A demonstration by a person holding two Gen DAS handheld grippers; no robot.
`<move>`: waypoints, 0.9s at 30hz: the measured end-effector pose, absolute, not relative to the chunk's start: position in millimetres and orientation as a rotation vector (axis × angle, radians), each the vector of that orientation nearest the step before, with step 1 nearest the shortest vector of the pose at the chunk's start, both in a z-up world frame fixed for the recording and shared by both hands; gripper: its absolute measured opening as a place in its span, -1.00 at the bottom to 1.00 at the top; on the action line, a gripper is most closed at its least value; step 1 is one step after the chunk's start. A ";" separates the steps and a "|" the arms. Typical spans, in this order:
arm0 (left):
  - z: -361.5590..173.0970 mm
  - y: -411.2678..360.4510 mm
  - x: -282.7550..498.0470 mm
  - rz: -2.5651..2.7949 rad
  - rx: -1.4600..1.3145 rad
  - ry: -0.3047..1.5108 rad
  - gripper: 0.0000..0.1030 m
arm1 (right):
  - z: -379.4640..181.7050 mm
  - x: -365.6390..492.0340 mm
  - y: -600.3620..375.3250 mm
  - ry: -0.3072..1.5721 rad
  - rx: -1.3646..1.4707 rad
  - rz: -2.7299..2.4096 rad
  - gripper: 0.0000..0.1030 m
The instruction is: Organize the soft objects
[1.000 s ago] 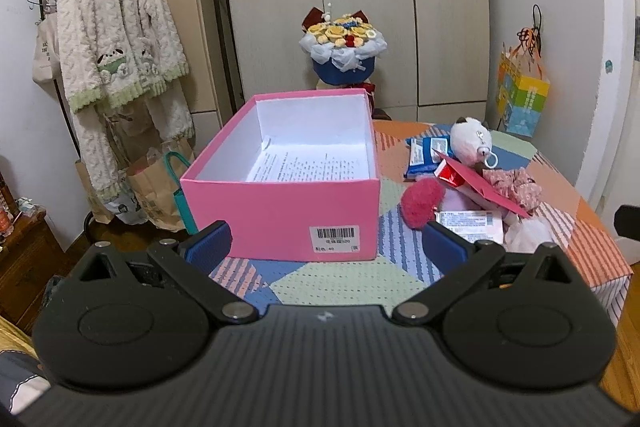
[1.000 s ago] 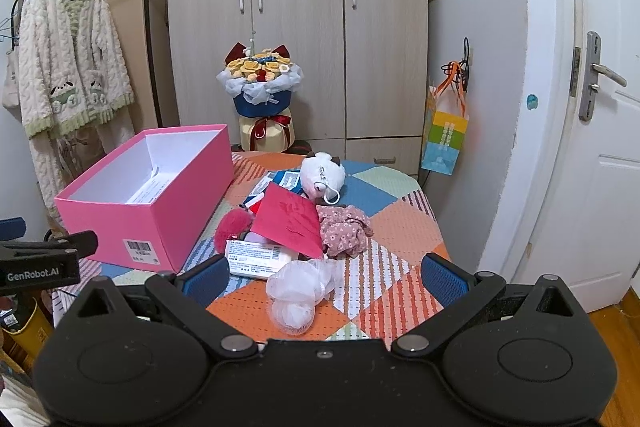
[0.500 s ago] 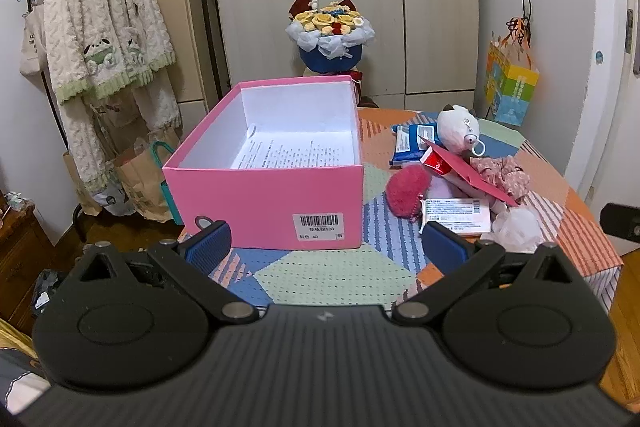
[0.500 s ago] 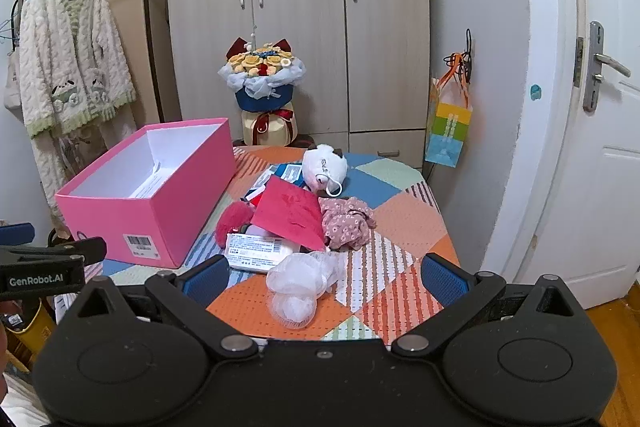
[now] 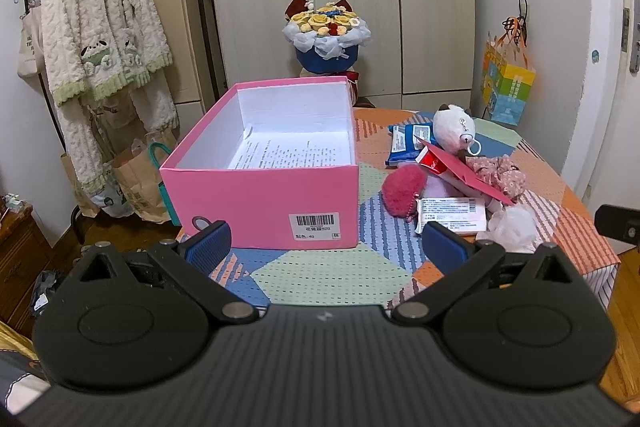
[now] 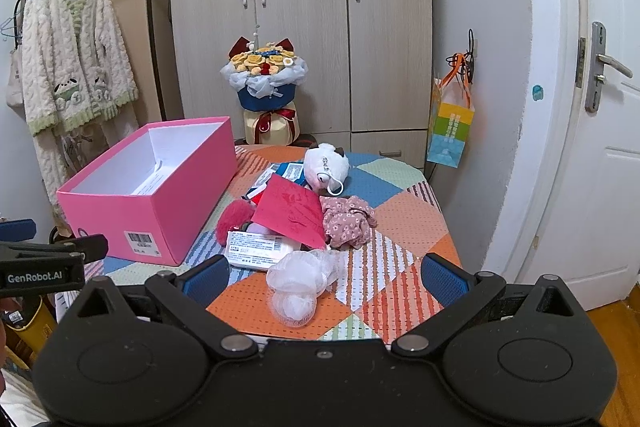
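Patchwork-covered table (image 6: pixel 404 219) carrying an open pink box (image 6: pixel 160 211), white plush toy (image 6: pixel 326 165), floral scrunchie (image 6: pixel 348 223), red envelope (image 6: pixel 292 211), white mesh bundle (image 6: pixel 298 283) lying near its front edge

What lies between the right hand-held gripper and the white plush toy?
The pile does: the white mesh puff sits nearest the right hand-held gripper, then the labelled packet, red envelope and floral scrunchie, with the white plush toy behind them.

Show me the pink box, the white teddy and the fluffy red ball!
pink box (image 5: pixel 264 195), left wrist view, front wall.
white teddy (image 6: pixel 324 165), right wrist view, head.
fluffy red ball (image 5: pixel 402 185), left wrist view, middle.
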State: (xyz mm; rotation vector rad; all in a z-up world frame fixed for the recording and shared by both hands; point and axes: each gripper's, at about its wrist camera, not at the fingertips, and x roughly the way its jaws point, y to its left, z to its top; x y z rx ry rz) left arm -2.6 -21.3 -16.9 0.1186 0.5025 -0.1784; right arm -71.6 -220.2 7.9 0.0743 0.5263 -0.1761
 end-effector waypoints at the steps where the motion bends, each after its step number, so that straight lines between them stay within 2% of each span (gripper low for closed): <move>1: -16.8 -21.3 -2.5 -0.179 0.119 0.502 1.00 | 8.1 -72.0 -219.6 0.526 0.073 -0.175 1.00; 15: -17.1 -22.0 -2.0 -0.184 0.112 0.505 1.00 | 6.2 -71.9 -217.8 0.523 0.057 -0.171 1.00; 27: -1.0 -18.7 18.9 -0.362 -0.036 0.533 0.97 | 7.5 -53.4 -234.2 0.457 0.047 -0.023 1.00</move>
